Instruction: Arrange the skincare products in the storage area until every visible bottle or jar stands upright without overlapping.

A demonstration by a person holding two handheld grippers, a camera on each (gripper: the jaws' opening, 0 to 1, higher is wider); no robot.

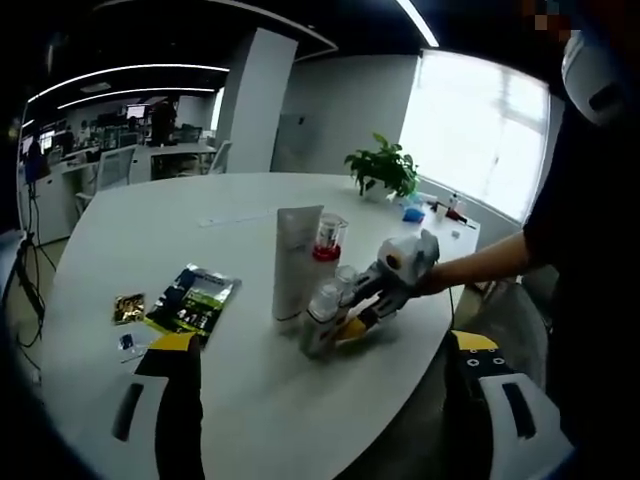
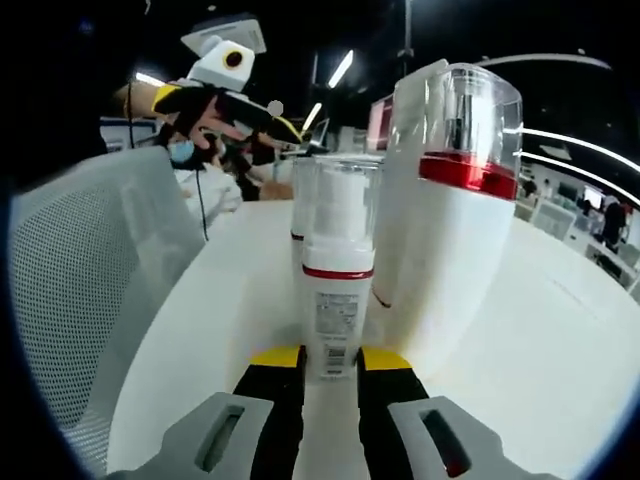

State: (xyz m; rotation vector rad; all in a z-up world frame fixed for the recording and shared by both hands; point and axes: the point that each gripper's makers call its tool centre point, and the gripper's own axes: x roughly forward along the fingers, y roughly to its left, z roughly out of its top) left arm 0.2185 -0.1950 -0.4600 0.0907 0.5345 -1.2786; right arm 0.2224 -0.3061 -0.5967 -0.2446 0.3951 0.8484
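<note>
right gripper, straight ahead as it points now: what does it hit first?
The pump bottle, which already stands between the right gripper's jaws. The red-banded bottle stands just to its right in that view, seemingly off the line, though depth is unclear.

Daylight blowing out the window (image 1: pixel 470 125), ceiling strip lights (image 1: pixel 130 72) curved by fisheye, white bench (image 1: pixel 160 235) evenly lit with soft shadows, clear cap (image 2: pixel 478 115) glinting, close bottle (image 2: pixel 338 290) slightly soft, edges dark

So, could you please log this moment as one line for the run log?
right gripper: shut on pump bottle | left gripper: open, apart from products | white tube: upright | red-banded bottle: upright | table
</note>
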